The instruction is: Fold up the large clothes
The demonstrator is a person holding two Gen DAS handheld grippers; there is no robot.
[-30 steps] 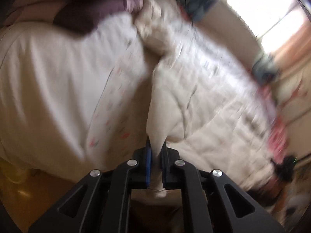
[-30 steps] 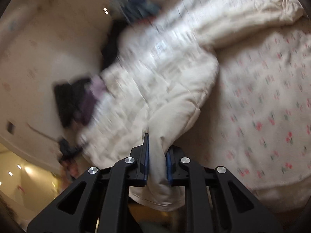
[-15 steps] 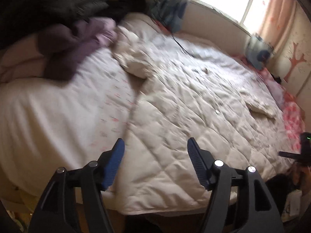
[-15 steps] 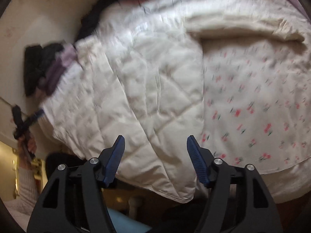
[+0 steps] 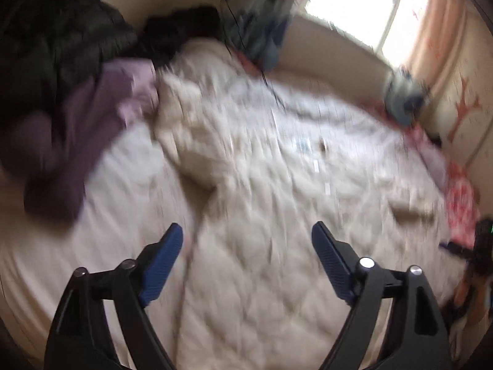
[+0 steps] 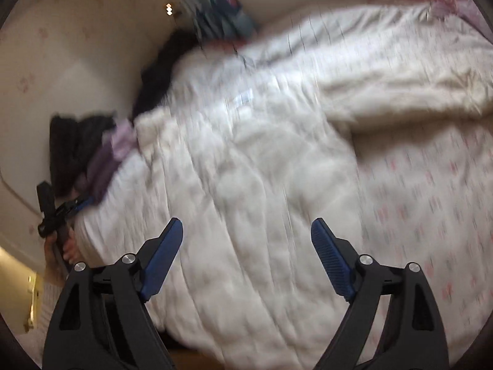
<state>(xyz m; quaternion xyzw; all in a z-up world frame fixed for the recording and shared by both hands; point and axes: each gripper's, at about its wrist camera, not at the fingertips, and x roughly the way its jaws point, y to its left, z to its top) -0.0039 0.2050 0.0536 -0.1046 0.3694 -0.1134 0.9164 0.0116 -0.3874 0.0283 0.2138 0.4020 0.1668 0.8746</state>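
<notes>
- Lying spread over the bed, the cream quilted padded garment (image 5: 277, 203) covers most of the mattress, its body running from 6 o'clock up toward 12 in both wrist views.
- A second ago each gripper was clamped on a pinch of this garment's near hem; now the cloth has dropped free and lies flat below them.
- The left gripper (image 5: 247, 243) has its blue-padded fingers (image 5: 163, 262) wide apart and opening further, with nothing between them; the garment only shows through the gap.
- The right gripper (image 6: 246, 240) is the same: fingers (image 6: 331, 262) apart, widening, empty.
- My reading: a spreading or laying-out pull has just ended, so the garment looks ready for a first fold, and new grasp points must be chosen.
- Outward at 9 to 10 o'clock in the left view sits a crumpled purple garment (image 5: 77, 129) with a black puffy coat (image 5: 55, 40) behind it.
- Only the left view shows the bright window (image 5: 363, 3) with the peach curtain (image 5: 443, 30) at 1 o'clock.
- Only the right view shows the garment's long sleeve (image 6: 400, 92) stretched toward 2 o'clock, and the bare white bedsheet with small pink flowers (image 6: 431, 215) at 3 to 4 o'clock.
- It also catches the left gripper from outside at 8 o'clock, held in the person's hand (image 6: 60, 251); both views are motion-blurred.
</notes>
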